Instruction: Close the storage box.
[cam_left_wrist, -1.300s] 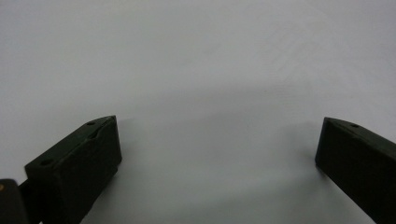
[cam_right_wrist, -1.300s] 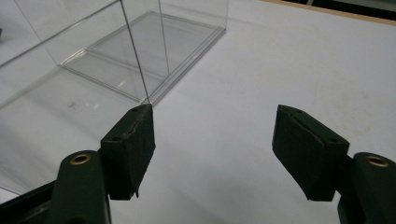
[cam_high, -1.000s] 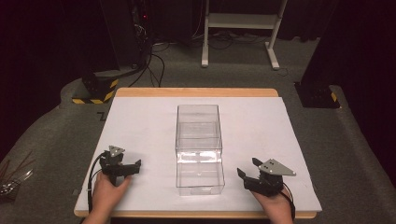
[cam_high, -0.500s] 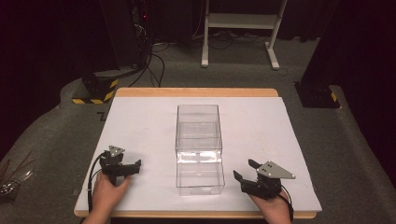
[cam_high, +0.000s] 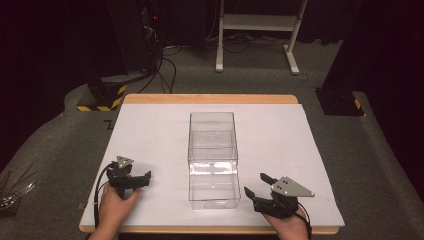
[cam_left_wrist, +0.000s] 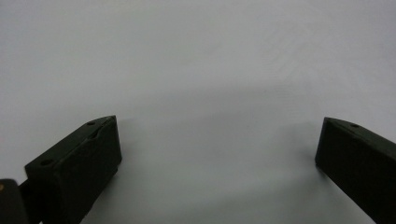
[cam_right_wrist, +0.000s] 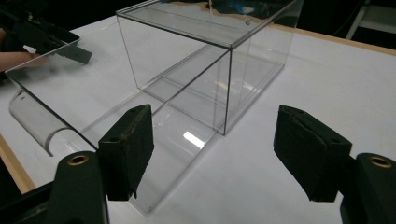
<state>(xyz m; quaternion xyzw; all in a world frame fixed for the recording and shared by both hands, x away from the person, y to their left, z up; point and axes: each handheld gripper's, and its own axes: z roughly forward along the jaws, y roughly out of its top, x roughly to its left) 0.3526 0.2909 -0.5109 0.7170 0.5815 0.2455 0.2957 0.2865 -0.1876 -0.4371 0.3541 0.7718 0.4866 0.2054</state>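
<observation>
A clear plastic box (cam_high: 212, 137) stands at the middle of the white table (cam_high: 280, 135). Its clear drawer (cam_high: 214, 191) is pulled out toward the front edge. My right gripper (cam_high: 256, 184) is open just right of the drawer front, jaws pointing left at it. In the right gripper view the box (cam_right_wrist: 205, 56) and the drawer (cam_right_wrist: 93, 112) lie ahead of my right gripper (cam_right_wrist: 219, 149), with nothing between the jaws. My left gripper (cam_high: 144, 178) rests open on the table left of the drawer. In the left gripper view, the left gripper (cam_left_wrist: 217, 144) has bare white table between its jaws.
The table's wooden edge (cam_high: 210, 99) runs along the back. On the floor beyond are a yellow-and-black striped base (cam_high: 105, 96), cables (cam_high: 165, 65), a white stand (cam_high: 255, 25), and a dark base (cam_high: 340, 102) at the right.
My right gripper has edged slightly left and nearer the drawer front. The left gripper and the box have not moved.
</observation>
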